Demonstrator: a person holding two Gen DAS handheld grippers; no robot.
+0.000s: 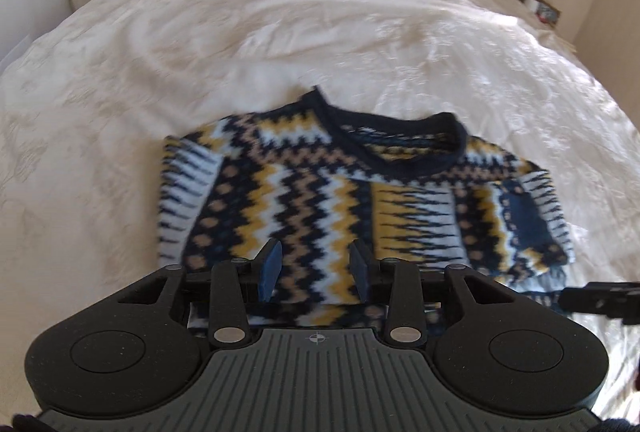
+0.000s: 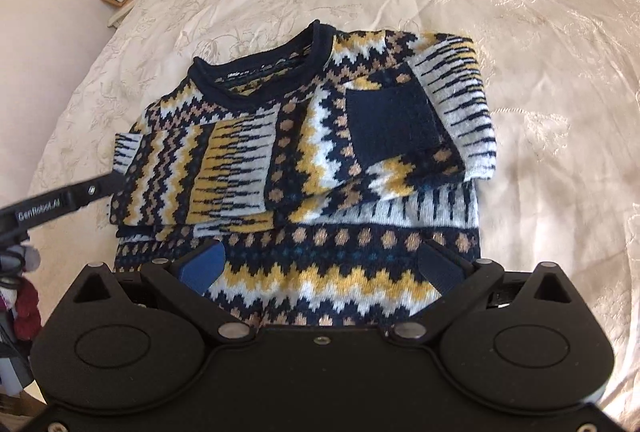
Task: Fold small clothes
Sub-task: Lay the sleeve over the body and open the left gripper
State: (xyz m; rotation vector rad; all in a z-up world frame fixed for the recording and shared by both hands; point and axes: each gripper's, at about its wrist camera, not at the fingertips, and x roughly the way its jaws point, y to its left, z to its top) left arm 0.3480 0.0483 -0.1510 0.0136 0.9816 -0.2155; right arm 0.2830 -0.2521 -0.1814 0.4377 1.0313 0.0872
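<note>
Flat on the white bed (image 2: 540,31): patterned sweater (image 2: 304,151), both sleeves folded across its chest. Above its hem, left tool (image 1: 316,272) and right tool (image 2: 320,268), both released, grasping nothing.

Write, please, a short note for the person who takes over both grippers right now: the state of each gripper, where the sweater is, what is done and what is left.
Left gripper: open, holds nothing, over the sweater's lower part.
Right gripper: open wide, holds nothing, above the hem.
Sweater: lies flat on the white bedspread, collar toward the headboard.
Done: both sleeves are folded in across the chest.
Left: probably fold the hem up toward the collar, then smooth the bundle.
</note>
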